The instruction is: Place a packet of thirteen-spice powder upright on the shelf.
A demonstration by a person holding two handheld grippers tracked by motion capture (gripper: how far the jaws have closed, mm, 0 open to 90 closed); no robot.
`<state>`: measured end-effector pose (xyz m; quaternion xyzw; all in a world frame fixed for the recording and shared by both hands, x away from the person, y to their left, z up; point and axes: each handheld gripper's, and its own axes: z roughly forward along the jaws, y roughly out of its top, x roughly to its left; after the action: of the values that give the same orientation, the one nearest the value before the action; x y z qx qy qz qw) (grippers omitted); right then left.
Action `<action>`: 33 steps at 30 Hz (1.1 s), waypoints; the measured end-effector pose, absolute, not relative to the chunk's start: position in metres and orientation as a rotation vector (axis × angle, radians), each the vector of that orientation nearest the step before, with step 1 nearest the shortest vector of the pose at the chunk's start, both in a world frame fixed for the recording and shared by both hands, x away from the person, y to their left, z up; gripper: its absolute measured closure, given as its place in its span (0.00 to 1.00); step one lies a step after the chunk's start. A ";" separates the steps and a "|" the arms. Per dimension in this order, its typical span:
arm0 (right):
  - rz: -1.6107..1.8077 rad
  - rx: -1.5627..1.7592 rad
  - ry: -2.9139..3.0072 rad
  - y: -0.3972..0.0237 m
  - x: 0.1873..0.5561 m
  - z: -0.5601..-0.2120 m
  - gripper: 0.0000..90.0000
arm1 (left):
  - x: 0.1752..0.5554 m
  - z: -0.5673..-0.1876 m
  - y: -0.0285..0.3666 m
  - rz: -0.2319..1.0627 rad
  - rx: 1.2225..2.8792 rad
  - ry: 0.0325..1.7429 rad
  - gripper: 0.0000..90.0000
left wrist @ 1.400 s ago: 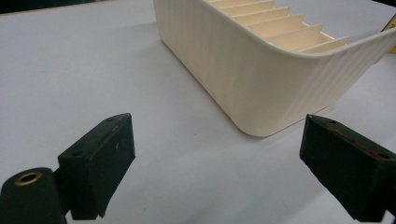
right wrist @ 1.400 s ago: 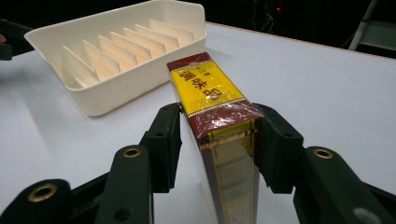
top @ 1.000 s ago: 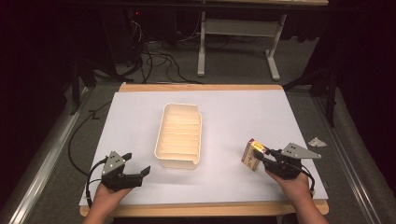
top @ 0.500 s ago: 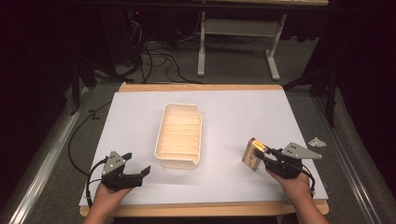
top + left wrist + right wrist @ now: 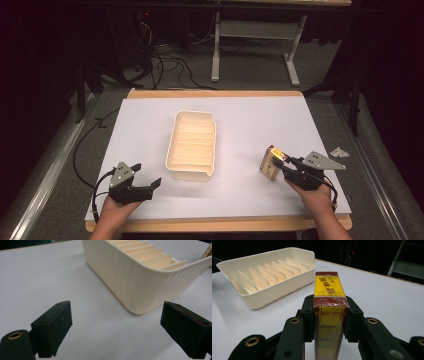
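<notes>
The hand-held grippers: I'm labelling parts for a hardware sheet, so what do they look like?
Both are black. The left hand-held gripper and the right hand-held gripper each carry a grey three-cornered plate on top and trail a black cable. The jaws are blocky black pads on linked arms with brass-coloured rivets. No sleeves show.

Box (image 5: pixel 329 315): glossy film-wrapped card. Tray (image 5: pixel 193 145): cream ribbed plastic, satin. Table (image 5: pixel 250 120): matt white sheet, wood edge.

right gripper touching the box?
Touching. Right gripper view: right gripper has both black jaws pressed flat against the sides of the yellow box.
</notes>
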<state>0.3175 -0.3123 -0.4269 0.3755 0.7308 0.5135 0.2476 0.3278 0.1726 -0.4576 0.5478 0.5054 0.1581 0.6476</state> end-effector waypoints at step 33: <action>1.431 0.921 2.012 -0.283 0.348 -0.405 0.76 | 0.328 -0.457 0.176 0.356 1.237 1.152 0.12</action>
<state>0.3482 -0.2832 -0.4045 0.3385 0.7391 0.5258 0.2503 0.3285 0.1759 -0.4573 0.5446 0.5070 0.1567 0.6495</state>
